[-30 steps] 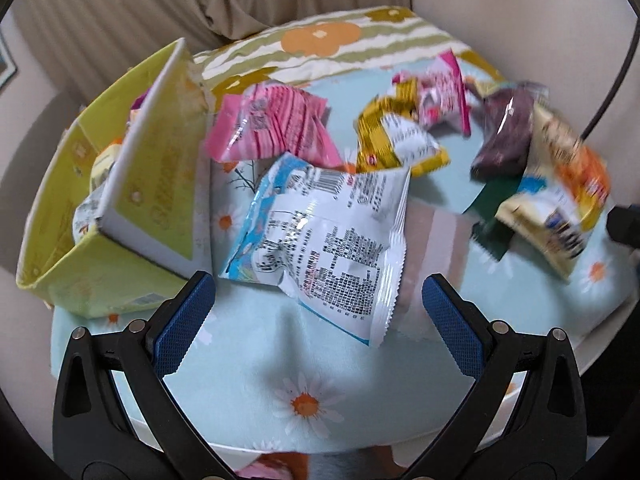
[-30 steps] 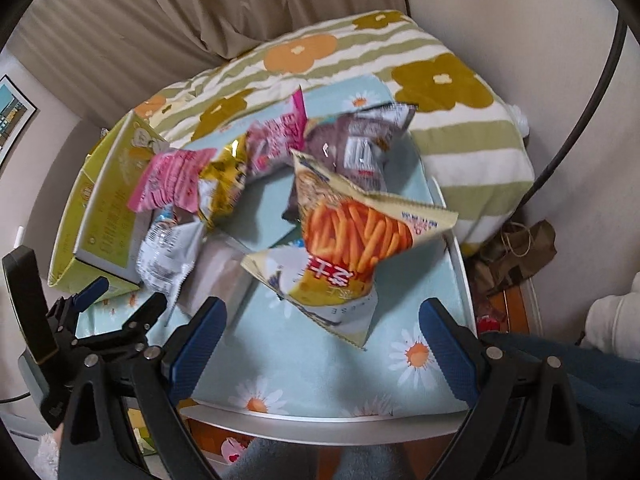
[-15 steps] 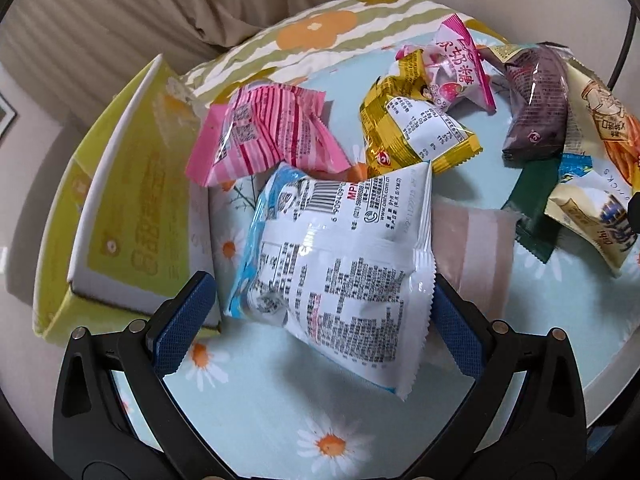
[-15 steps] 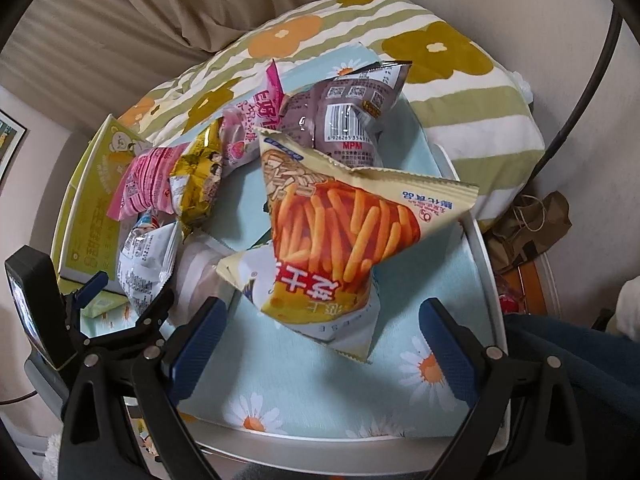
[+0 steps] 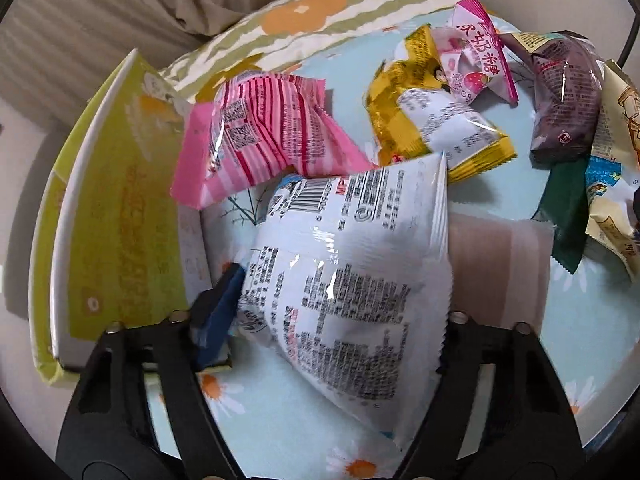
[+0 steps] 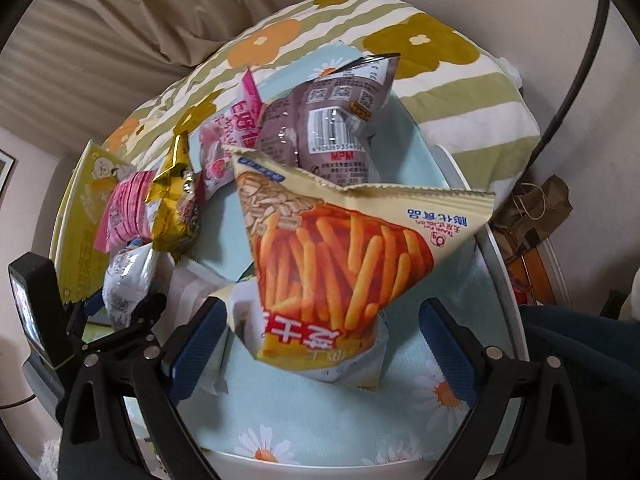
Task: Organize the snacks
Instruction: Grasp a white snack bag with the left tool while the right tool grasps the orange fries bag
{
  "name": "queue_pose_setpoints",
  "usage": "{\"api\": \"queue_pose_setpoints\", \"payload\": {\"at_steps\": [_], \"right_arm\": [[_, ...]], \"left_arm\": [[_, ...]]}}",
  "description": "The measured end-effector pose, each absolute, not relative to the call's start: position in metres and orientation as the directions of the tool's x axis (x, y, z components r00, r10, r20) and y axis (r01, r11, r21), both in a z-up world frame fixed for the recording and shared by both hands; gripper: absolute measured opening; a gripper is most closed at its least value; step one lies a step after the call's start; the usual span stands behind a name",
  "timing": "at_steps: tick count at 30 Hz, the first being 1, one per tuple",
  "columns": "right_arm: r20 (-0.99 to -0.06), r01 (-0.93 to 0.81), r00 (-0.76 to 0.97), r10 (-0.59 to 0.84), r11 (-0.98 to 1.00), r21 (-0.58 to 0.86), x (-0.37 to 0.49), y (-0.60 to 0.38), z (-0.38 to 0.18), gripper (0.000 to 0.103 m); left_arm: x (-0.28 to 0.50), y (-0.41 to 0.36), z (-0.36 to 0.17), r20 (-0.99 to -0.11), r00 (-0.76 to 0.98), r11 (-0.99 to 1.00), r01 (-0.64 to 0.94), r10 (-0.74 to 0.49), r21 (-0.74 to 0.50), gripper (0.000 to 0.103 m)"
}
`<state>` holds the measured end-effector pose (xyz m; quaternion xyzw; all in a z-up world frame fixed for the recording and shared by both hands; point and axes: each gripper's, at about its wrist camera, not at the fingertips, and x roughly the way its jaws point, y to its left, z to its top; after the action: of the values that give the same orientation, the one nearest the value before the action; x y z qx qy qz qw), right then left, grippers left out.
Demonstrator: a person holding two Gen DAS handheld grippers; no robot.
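Left wrist view: left gripper (image 5: 336,304) closing on the white packet (image 5: 348,280) beside the yellow box (image 5: 112,216); right gripper (image 6: 316,340) open; most snacks remain outside it.

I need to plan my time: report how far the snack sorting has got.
Done: little visible; the yellow box shows no snacks from here. In hand: the left gripper is closing on the white packet. Left: the pink packet, yellow packet and fries bag.
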<state>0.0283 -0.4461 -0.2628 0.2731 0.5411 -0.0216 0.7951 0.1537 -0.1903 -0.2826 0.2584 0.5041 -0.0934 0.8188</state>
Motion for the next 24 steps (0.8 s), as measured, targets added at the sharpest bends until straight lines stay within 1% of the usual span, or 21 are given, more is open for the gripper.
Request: {"api": "queue_pose_setpoints", "payload": {"at_steps": [3,6,8,10,11,12,14,15,19,24], "right_arm": [[-0.872,0.357,0.419,0.254,0.837,0.415,0.029,-0.446,-0.267,0.096],[-0.867,0.378,0.428,0.256,0.821,0.429,0.029,-0.446,-0.27,0.092],[-0.863,0.387,0.434,0.257,0.812,0.437,0.029,-0.446,-0.271,0.087],[-0.859,0.395,0.439,0.266,0.801,0.45,0.029,-0.445,-0.272,0.077],[-0.857,0.403,0.44,0.269,0.794,0.456,0.029,-0.445,-0.274,0.077],[-0.855,0.408,0.443,0.268,0.789,0.459,0.029,-0.445,-0.275,0.074],[-0.854,0.415,0.442,0.274,0.781,0.466,0.028,-0.446,-0.277,0.06],[-0.851,0.419,0.443,0.281,0.775,0.474,0.028,-0.446,-0.278,0.056],[-0.846,0.421,0.457,0.276,0.771,0.479,0.023,-0.447,-0.273,0.048],[-0.843,0.411,0.468,0.266,0.779,0.474,0.016,-0.446,-0.259,0.046]], "left_arm": [[0.159,-0.187,-0.281,-0.881,0.467,0.848,0.433,0.081,0.307,0.063],[0.162,-0.184,-0.279,-0.89,0.454,0.851,0.445,0.055,0.279,0.062],[0.164,-0.18,-0.278,-0.895,0.444,0.856,0.448,0.035,0.256,0.062],[0.166,-0.177,-0.277,-0.899,0.437,0.864,0.446,0.019,0.234,0.062],[0.167,-0.175,-0.276,-0.901,0.434,0.868,0.444,0.01,0.223,0.062],[0.166,-0.174,-0.275,-0.903,0.43,0.871,0.443,0.001,0.212,0.062],[0.167,-0.171,-0.272,-0.905,0.426,0.878,0.44,-0.019,0.189,0.062],[0.166,-0.169,-0.27,-0.905,0.425,0.88,0.44,-0.028,0.18,0.062],[0.163,-0.169,-0.261,-0.903,0.426,0.884,0.442,-0.057,0.153,0.062],[0.156,-0.17,-0.244,-0.896,0.432,0.889,0.444,-0.105,0.11,0.062]]}}
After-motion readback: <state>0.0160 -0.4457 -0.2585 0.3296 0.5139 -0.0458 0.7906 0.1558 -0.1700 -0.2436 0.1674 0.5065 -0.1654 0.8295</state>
